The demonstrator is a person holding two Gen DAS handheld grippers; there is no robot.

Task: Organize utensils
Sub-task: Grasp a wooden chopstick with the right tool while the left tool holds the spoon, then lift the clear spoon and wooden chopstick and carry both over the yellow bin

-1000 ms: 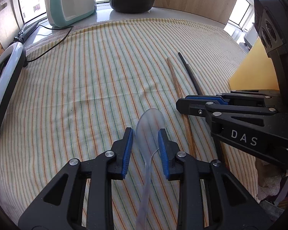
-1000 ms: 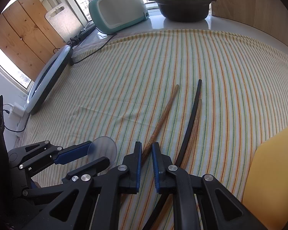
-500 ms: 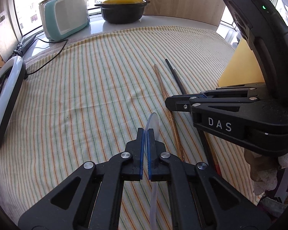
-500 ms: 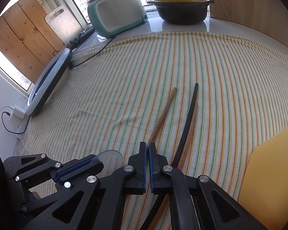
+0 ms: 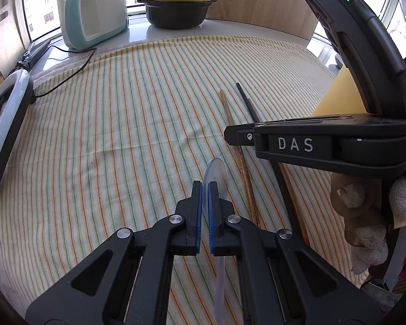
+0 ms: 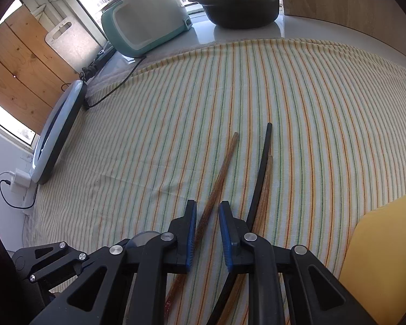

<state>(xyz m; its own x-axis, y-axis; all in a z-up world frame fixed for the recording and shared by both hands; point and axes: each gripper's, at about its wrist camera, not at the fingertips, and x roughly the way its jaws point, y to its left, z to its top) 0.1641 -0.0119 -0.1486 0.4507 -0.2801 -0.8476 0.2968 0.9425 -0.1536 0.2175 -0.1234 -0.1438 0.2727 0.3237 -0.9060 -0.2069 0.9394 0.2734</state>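
Note:
My left gripper point(image 5: 205, 192) is shut on a clear plastic spoon point(image 5: 215, 173), which stands on edge between the pads with its handle running back under the jaws. The spoon's bowl point(image 6: 144, 237) peeks out at the lower left of the right wrist view. My right gripper point(image 6: 206, 211) straddles a brown chopstick point(image 6: 224, 168) lying on the striped cloth point(image 6: 176, 124). Its jaws are opening and the pads stand clear of the stick. A black chopstick point(image 6: 261, 168) lies just to the right, over another brown one point(image 6: 268, 178). In the left wrist view the right gripper point(image 5: 231, 135) crosses above the chopsticks point(image 5: 231, 124).
A yellow board point(image 6: 379, 257) lies at the right edge of the cloth. A teal rice cooker point(image 5: 92, 21) and a black pot with a yellow lid point(image 5: 176, 8) stand at the back. A ring light point(image 5: 5, 124) with its cable leans at the left. A gloved hand point(image 5: 365, 216) holds the right gripper.
My left gripper closed on the spoon, which turned from flat onto its edge. The right gripper closed over the brown chopstick, then opened again, leaving the stick on the cloth.

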